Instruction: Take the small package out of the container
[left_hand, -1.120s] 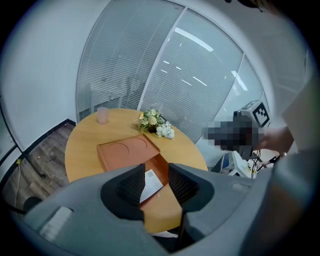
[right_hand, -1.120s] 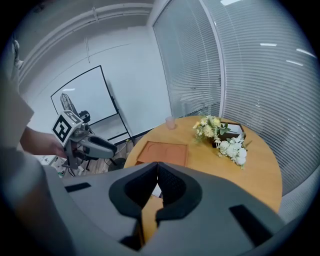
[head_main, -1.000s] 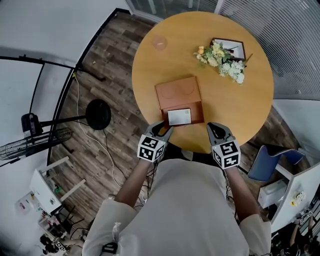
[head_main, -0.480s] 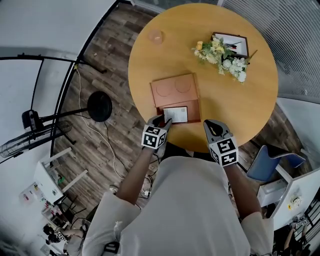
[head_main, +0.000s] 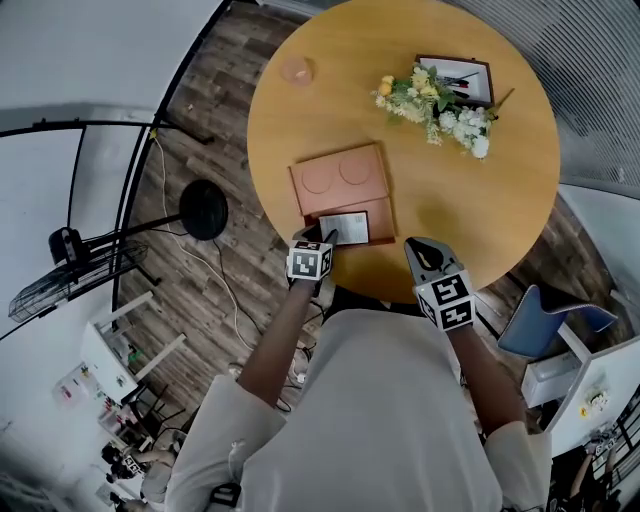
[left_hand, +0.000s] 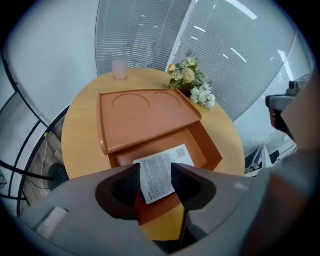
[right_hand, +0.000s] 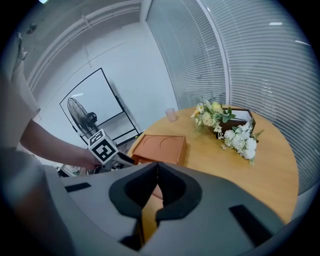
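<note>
Resting flat, printed white package (left_hand: 159, 172), smooth rectangular orange container (left_hand: 145, 117)

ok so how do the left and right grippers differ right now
Left gripper: fingers apart, just been opening, the white package in line between them but not pinched. Right gripper: fingers together, nothing between. The left reaches over the open end of the brown box; the right hangs at the edge of the table, off the box. Both carry a marker cube.

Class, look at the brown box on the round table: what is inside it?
A white printed package lies in the box's open end. The lid covers the rest, so anything beneath cannot be seen.
</note>
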